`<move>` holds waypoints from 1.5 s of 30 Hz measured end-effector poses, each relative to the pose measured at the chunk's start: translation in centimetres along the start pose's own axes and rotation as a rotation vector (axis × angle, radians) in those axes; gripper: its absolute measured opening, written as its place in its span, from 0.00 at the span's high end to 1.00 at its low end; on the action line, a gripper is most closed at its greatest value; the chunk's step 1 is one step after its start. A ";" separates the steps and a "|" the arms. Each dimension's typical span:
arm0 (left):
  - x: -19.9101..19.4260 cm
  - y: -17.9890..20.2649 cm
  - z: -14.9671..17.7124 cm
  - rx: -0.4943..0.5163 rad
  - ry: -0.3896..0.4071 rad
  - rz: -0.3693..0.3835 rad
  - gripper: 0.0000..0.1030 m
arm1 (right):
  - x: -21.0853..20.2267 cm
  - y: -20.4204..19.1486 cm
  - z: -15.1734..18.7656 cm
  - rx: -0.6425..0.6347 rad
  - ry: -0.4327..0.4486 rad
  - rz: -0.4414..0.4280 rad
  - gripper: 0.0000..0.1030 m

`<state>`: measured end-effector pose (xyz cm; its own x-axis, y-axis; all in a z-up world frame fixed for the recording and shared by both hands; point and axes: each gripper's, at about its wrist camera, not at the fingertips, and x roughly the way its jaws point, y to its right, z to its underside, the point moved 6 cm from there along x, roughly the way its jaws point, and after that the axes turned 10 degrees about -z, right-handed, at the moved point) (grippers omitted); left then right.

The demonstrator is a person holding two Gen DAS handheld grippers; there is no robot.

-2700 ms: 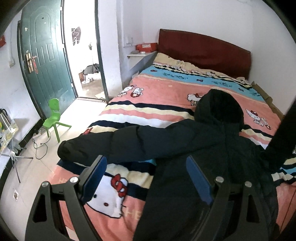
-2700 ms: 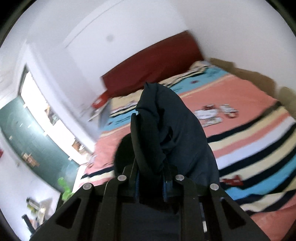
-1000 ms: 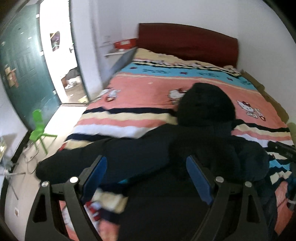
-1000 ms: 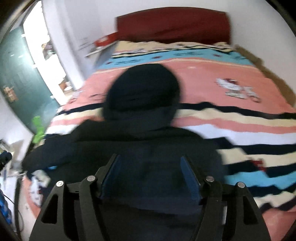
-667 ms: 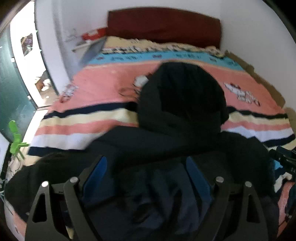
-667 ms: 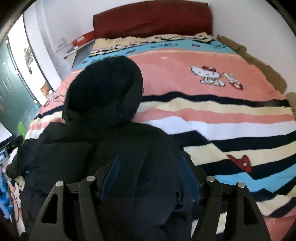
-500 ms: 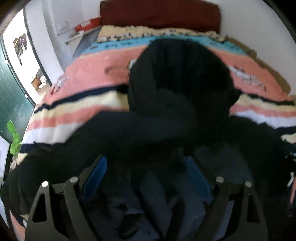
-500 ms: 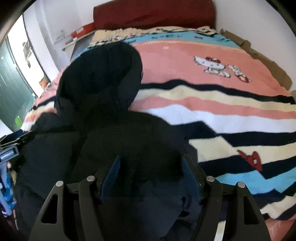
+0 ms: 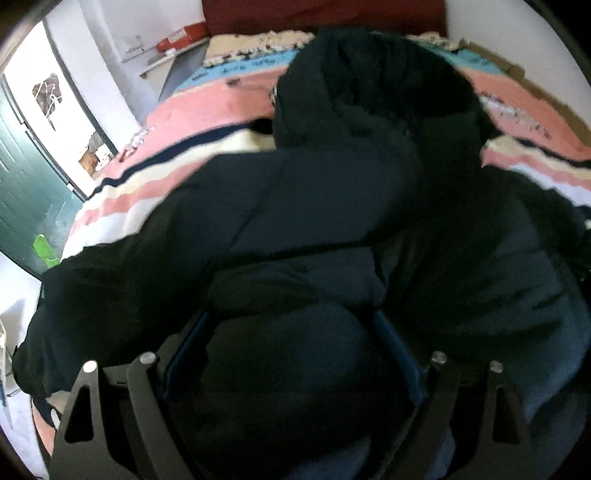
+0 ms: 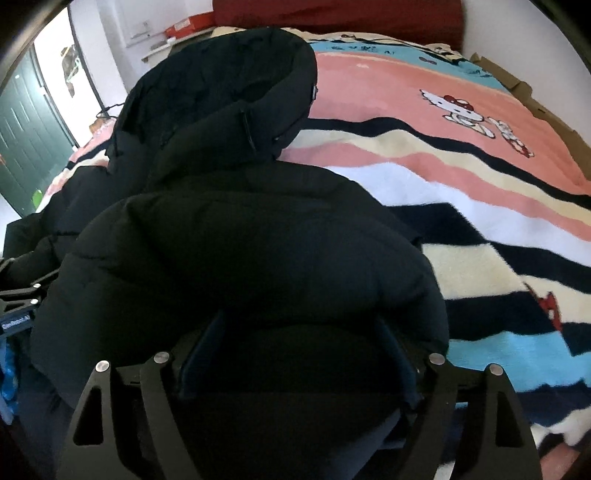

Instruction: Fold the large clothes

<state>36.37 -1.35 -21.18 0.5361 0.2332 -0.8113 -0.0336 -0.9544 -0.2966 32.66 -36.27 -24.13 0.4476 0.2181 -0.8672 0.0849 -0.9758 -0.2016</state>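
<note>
A large black hooded padded jacket [image 9: 332, 221] lies on the bed, hood [image 9: 369, 85] toward the headboard, one sleeve [image 9: 122, 266] stretched out to the left. It also fills the right wrist view [image 10: 240, 240]. My left gripper [image 9: 291, 354] is open, its jaws set wide apart and pressed low into the jacket's body, with padded fabric bulging between them. My right gripper [image 10: 295, 365] is open too, jaws wide, low over the jacket's right side, with fabric between them. The left gripper's body shows at the left edge of the right wrist view [image 10: 18, 299].
The bed carries a striped pink, cream, blue and black cartoon blanket [image 10: 461, 177]. A dark red headboard [image 10: 332, 14] stands against the far wall. To the left are a green door [image 9: 22, 184], a bright doorway [image 9: 48, 96] and a green chair [image 9: 44, 251].
Both grippers have dropped lower and closer onto the jacket, which now fills most of both views. Earlier the right gripper held a sleeve up and has since let it go.
</note>
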 end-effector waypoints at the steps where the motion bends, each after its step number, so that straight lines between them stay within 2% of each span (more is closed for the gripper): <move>1: -0.6 -0.2 0.0 -0.005 0.013 0.007 0.15 | -0.8 0.0 -0.2 0.010 0.011 -0.002 0.25; 4: -2.3 -0.3 0.1 -0.006 0.048 0.019 0.14 | -2.7 -0.6 -0.1 0.020 0.054 -0.021 0.24; 6: -2.3 0.3 0.6 0.018 0.040 0.026 0.14 | -3.8 -1.4 0.1 0.003 0.076 -0.026 0.24; 10: -0.9 1.3 1.3 0.045 -0.001 0.034 0.14 | -2.6 -2.2 1.4 -0.012 0.039 -0.004 0.24; 13: -1.9 1.0 1.0 0.047 0.000 0.041 0.15 | -1.8 -1.8 1.9 0.006 0.008 0.002 0.23; 16: -3.9 -0.1 1.2 0.048 0.027 0.048 0.15 | -2.9 -2.0 1.8 0.030 0.009 0.010 0.23; 21: -7.3 -3.4 2.4 -0.006 0.024 0.097 0.15 | -6.6 -3.8 2.3 0.026 0.057 -0.006 0.23; 28: -11.9 -9.5 5.3 -0.084 0.058 0.085 0.15 | -12.4 -7.9 4.5 -0.004 0.117 -0.023 0.23; 34: -14.1 -14.9 9.1 -0.178 0.059 0.075 0.15 | -16.2 -10.6 6.4 -0.010 0.167 -0.048 0.23; 39: -14.1 -17.9 12.2 -0.235 0.045 0.054 0.15 | -18.6 -11.8 7.7 0.006 0.217 -0.071 0.23; 45: -11.1 -23.9 14.9 -0.425 -0.002 0.084 0.15 | -19.7 -12.1 7.8 0.012 0.241 -0.062 0.23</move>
<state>18.67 21.64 -12.64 0.5451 0.1513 -0.8246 0.2733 -0.9619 0.0041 15.83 -28.64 -8.17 0.6415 0.2658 -0.7196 0.1087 -0.9601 -0.2577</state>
